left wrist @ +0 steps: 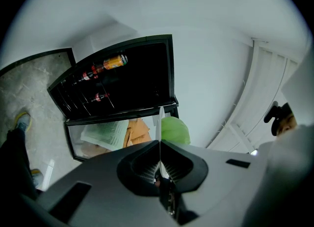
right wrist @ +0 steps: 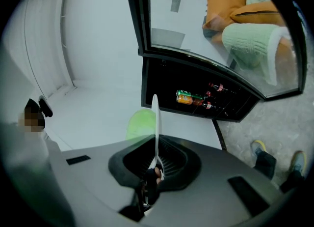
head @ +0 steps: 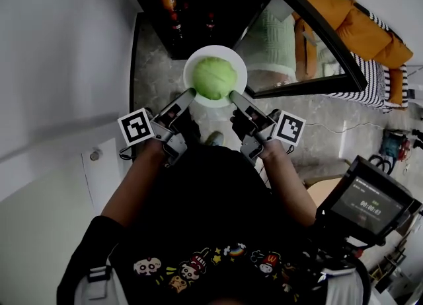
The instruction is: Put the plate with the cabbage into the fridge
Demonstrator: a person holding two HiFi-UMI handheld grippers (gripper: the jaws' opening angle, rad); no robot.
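Both tools are clamped on the white plate (head: 190, 66) and hold it in the air, the left tool (head: 188, 94) on its left rim and the right tool (head: 235, 96) on its right. A green cabbage (head: 213, 78) sits on the plate. Just ahead the fridge (head: 205, 3) stands open, with bottles (head: 173, 8) inside.

plain white wall (head: 59, 66) on the left, pretty evenly lit; grey marbled stone floor (head: 153, 76) underneath; orange cushions (head: 360, 30) on a black-and-white striped cover (head: 375, 76) off to the right; thin cable (head: 330, 126) lying on the floor nearby
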